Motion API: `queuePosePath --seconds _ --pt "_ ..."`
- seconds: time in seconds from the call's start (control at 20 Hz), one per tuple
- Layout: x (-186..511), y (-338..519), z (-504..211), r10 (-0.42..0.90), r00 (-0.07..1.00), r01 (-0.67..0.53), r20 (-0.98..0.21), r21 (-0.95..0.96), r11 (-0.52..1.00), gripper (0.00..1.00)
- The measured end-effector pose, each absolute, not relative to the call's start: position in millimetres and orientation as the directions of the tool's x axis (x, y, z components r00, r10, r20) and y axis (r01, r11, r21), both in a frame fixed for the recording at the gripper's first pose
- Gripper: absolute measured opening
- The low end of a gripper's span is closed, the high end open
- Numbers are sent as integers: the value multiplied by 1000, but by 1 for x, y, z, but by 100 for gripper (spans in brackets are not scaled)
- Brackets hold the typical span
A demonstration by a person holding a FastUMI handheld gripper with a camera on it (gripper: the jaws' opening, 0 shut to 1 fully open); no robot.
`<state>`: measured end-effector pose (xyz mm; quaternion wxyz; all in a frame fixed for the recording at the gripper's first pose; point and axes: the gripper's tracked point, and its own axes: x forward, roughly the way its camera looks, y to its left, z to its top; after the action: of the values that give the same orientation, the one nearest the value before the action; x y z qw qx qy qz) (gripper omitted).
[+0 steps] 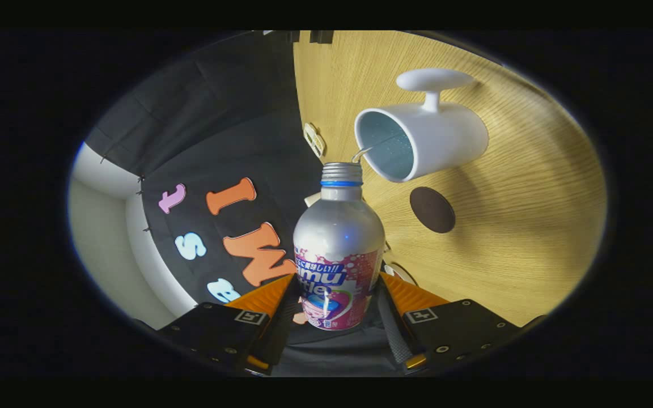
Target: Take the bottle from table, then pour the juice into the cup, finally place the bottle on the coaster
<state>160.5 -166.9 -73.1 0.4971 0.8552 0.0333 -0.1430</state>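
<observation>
Tabletop (530,226) of pale wood grain spreads beyond the fingers and appears rolled on its side, because the gripper is tipped over for pouring. Black cloth wall (236,130) stands beyond the fingers on the other side, meeting the table's edge along a line that runs down behind the bottle. Gripper (338,294) shows with its two orange-and-black fingers (272,297) closed narrow on the bottle's lower body, one pressing each side of the printed label, so the bottle is clamped between them. Bottle (338,238), silver with a pink and white label and a blue ring under its threaded neck, reaches forward from the jaws with its cap off and its open mouth just at the rim of the cup. Cup (428,141), white with a flat-ended handle, stands on the table just beyond the bottle's mouth, its opening turned toward the bottle. Coaster (432,209), a dark round disc, lies on the table near the cup's base, apart from both cup and bottle. Stream (363,152) of liquid, thin and pale, arcs from the bottle's mouth over the rim into the cup.
</observation>
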Motion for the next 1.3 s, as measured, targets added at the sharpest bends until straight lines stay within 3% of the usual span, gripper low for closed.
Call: queuePosePath --seconds 1.3 --pt "157 -173 -64 -79 954 170 -288 741 -650 74"
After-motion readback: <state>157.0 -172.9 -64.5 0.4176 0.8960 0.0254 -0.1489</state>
